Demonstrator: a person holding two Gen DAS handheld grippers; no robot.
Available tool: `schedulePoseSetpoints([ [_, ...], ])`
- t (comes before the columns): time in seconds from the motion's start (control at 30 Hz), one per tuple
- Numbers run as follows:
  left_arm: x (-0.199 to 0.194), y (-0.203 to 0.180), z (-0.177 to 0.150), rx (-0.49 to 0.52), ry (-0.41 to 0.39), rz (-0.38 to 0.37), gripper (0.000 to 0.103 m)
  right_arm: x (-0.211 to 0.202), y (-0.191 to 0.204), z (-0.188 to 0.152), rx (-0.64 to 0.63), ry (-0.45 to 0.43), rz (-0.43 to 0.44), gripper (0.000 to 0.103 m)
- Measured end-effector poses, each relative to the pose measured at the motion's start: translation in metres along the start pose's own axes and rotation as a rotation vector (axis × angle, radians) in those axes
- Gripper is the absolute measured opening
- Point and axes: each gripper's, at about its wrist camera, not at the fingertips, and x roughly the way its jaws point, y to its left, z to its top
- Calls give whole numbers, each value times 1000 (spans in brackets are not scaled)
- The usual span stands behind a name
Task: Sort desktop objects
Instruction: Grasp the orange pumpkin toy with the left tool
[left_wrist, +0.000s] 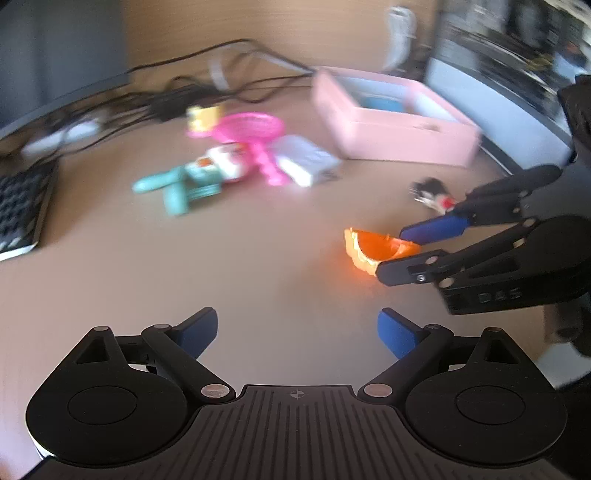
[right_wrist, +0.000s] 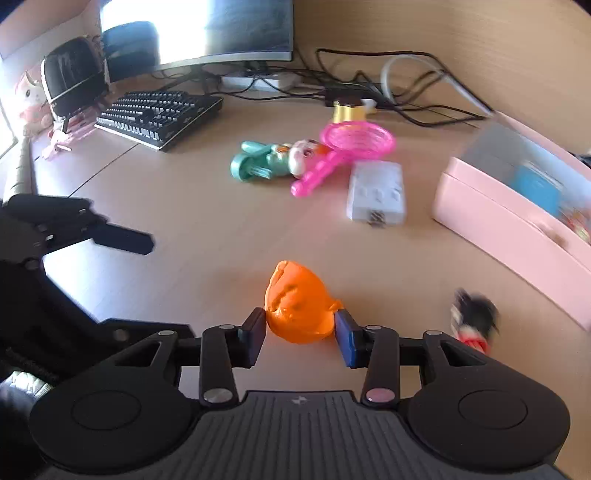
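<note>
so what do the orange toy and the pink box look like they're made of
Orange toy: likely moulded plastic or rubber, glossy, with a raised face; the right gripper brackets it.
Pink box: probably smooth matte plastic, with even colour and rounded edges. Blur leaves both uncertain.

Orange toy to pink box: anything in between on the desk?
Mostly bare desk between orange toy and pink box; a small black-and-red figure lies near that stretch, per right wrist view.

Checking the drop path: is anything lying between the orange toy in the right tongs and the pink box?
Only the small black-and-red figure lies near that path, on the desk; the orange plastic toy could pass behind it to the pink box.
</note>
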Motion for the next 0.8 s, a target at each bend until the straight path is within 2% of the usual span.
schedulePoseSetpoints([
  [0.17,15,-26,13,71,-4,-63,97,-50,-22,-22,155,-89,-54,57],
  [0.27,22,-46,23,109,-27,-122,97,-72,-41,-35,254,-130,-134,59],
  [0.4,38,-70,29,178,-20,-99,95,-81,-64,-47,331,-129,-234,59],
  [0.57,49,-67,37,111,10,-76,93,-85,-72,-58,348,-143,-277,60],
  [0.8,47,-55,33,71,4,-59,92,-74,-67,-55,289,-128,-274,61],
])
